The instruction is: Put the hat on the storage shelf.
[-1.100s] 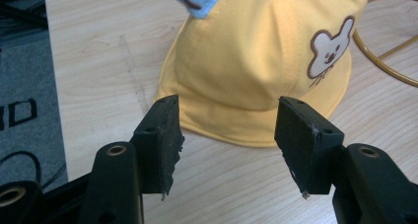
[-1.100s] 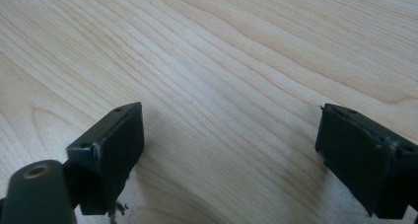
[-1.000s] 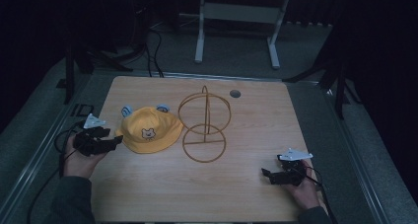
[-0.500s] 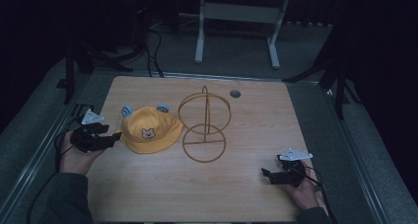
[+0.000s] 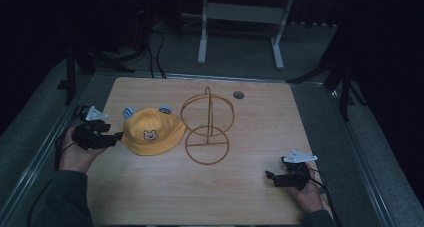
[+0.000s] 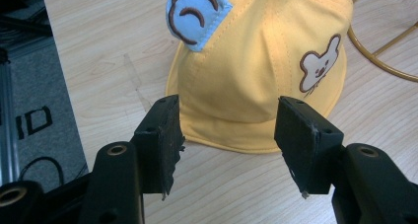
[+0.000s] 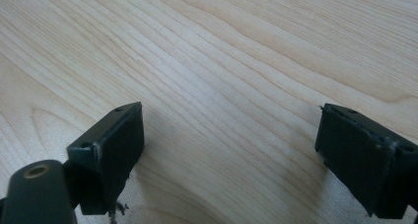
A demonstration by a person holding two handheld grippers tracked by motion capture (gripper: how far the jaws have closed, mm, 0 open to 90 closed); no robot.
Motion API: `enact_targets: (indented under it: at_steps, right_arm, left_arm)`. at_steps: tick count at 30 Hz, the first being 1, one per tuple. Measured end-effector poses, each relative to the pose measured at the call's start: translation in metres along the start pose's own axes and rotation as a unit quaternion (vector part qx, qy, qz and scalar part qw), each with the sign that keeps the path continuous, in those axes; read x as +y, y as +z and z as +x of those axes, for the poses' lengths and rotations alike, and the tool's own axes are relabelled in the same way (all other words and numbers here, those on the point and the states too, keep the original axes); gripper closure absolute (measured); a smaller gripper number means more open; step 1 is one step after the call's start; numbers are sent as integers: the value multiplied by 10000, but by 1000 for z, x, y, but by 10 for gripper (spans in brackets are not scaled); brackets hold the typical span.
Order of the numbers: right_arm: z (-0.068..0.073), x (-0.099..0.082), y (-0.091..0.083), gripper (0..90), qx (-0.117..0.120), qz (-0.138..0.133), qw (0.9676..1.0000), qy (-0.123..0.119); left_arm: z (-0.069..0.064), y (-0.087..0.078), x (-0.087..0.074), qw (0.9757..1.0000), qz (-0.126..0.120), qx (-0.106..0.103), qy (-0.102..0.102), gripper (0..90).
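Spanning most of the high view, a pale wooden table is seen with everything on it laid out towards its far half. Near the middle a gold wire hat stand made of rings on a round base is set upright, and just beside it, on its left, a yellow fabric bucket hat with blue ears and a small bear patch is laid crown up on the wood. The left gripper is held level with the hat's brim, its jaws spread wide on either side of the brim edge and closed on nothing. The right gripper is rested low at the near right corner, well apart from hat and stand, its jaws likewise parted over bare wood. The step in hand is judged to be the approach to the hat; next, the left jaws would need to be pushed forward over the brim and closed on the cloth before any lift towards the stand.
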State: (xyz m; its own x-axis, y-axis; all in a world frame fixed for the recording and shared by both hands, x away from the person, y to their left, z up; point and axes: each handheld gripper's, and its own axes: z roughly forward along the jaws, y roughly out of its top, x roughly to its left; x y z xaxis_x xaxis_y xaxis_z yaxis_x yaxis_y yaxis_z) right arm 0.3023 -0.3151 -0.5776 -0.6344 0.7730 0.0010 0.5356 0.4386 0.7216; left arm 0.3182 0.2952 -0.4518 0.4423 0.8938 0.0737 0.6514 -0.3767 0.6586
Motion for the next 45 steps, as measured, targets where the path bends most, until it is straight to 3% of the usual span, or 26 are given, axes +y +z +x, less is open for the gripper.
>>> enact_targets:
  at_steps: [10, 22, 33, 45]
  right_arm:
    - [0, 0, 0, 112, 2, 1, 10000, 6]
    - [0, -1, -1, 112, 7, -8, 10000, 4]
    - [0, -1, -1, 112, -3, -10, 10000, -3]
    - [0, -1, -1, 112, 2, -3, 10000, 1]
  left_arm:
    - [-5, 2, 15, 9989, 268, 21, 394, 416]
    - [-10, 3, 29, 9978, 312, 22, 592, 414]
    - [-13, 11, 46, 9939, 548, -35, 957, 420]
    - [-13, 11, 60, 9915, 652, -46, 1121, 417]
